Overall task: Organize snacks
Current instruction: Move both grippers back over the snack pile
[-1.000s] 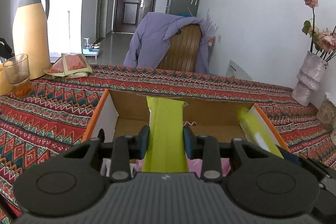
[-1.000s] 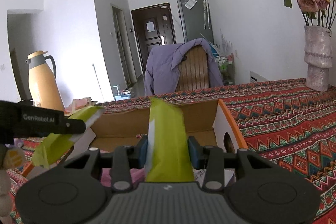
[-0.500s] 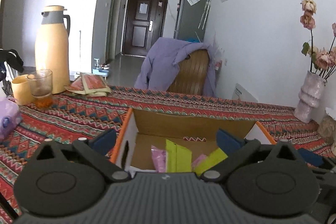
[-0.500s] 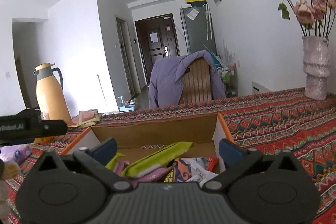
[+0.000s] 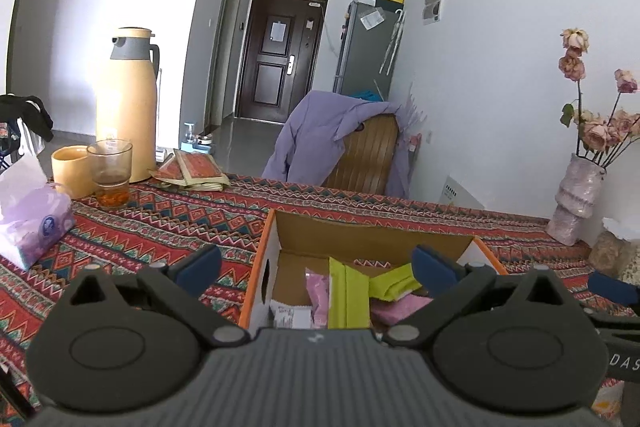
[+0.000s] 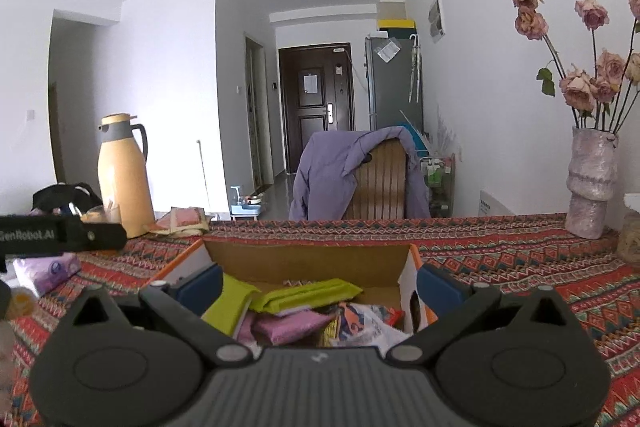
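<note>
left claw [image 5: 316,265]: spread, empty | right claw [image 6: 320,285]: spread, empty | both level above snack box [image 5: 372,237]

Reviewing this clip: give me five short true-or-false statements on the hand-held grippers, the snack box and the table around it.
1. The left hand-held gripper is open and holds nothing. True.
2. The right hand-held gripper clamps a lime-green packet. False: it is open; the lime-green snack packet lies in the box.
3. The orange-edged cardboard box contains pink packets too. True.
4. The clear drinking glass is empty. False: it holds some amber liquid.
5. The tall beige thermos jug stands inside the box. False: it stands on the patterned tablecloth.
</note>
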Demonstrator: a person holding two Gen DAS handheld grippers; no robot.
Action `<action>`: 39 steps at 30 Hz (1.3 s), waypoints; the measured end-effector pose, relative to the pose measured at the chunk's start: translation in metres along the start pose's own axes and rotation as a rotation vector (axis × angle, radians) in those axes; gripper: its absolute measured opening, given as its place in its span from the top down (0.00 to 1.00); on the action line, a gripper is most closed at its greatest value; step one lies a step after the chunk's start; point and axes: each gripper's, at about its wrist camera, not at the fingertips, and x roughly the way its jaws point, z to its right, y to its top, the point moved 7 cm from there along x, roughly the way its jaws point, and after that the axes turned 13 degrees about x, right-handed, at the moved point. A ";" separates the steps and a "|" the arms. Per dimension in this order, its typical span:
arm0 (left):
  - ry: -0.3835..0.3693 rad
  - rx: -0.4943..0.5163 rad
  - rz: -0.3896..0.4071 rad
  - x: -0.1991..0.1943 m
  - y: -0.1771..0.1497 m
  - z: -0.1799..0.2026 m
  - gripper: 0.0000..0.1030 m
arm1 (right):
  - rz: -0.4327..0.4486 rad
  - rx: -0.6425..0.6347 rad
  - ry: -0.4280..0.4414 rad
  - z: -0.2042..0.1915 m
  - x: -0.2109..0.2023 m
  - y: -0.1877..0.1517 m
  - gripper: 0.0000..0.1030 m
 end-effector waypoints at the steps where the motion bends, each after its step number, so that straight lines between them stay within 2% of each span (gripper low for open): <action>1: -0.001 0.003 0.003 -0.005 -0.002 0.000 0.00 | -0.002 -0.004 -0.001 0.000 -0.005 -0.003 0.00; 10: -0.027 0.037 0.007 -0.046 -0.032 0.003 0.00 | -0.025 -0.018 -0.012 0.006 -0.046 -0.033 0.00; 19: -0.052 0.046 -0.029 -0.071 -0.067 0.003 0.00 | -0.056 -0.016 -0.010 0.013 -0.075 -0.058 0.00; 28: -0.070 0.047 -0.079 -0.082 -0.096 0.001 0.00 | -0.112 0.015 -0.031 0.031 -0.083 -0.081 0.00; 39: -0.068 0.036 -0.107 -0.087 -0.107 -0.001 0.00 | -0.149 0.038 -0.036 0.040 -0.087 -0.096 0.00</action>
